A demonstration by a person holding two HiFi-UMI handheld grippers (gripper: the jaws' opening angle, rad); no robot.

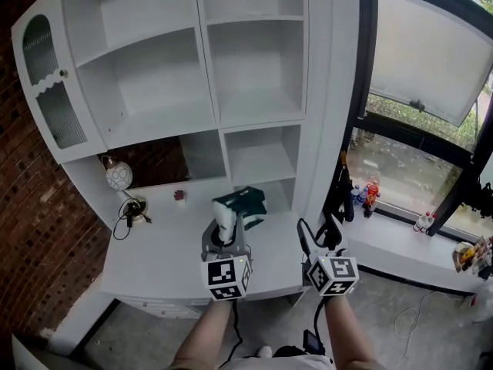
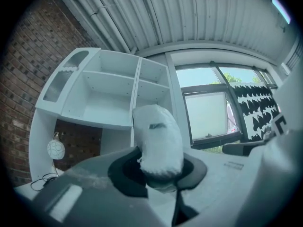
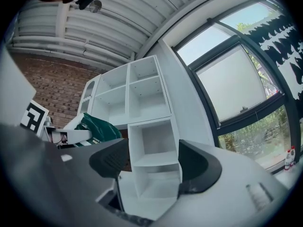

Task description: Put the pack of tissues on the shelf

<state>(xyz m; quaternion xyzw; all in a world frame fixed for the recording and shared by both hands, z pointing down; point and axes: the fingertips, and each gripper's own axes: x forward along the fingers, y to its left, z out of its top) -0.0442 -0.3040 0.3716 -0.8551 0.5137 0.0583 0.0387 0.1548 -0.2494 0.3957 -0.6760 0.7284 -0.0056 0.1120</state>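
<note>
Pack of tissues [image 1: 240, 205], green with a white end, sits clamped in the left hand-held gripper [image 1: 225, 233], whose jaws press on that white end [image 2: 158, 141]; it hangs above the white table [image 1: 162, 253], just before the shelf [image 1: 254, 106]; the right hand-held gripper [image 1: 320, 233] stands beside it, jaws apart and empty.

You had before you:
- Grippers: two, the left gripper [image 1: 225, 236] and the right gripper [image 1: 320, 237].
- Pack of tissues [image 1: 243, 203]: one.
- White shelf unit [image 1: 254, 68]: one, and you saw one glass-fronted door [image 1: 51, 83] on it.
- Round white lamp [image 1: 119, 176]: one.
- Small red item [image 1: 179, 196]: one.
- Bottles [image 1: 422, 222] on the window sill [image 1: 400, 220]: several, too small for you to count.
</note>
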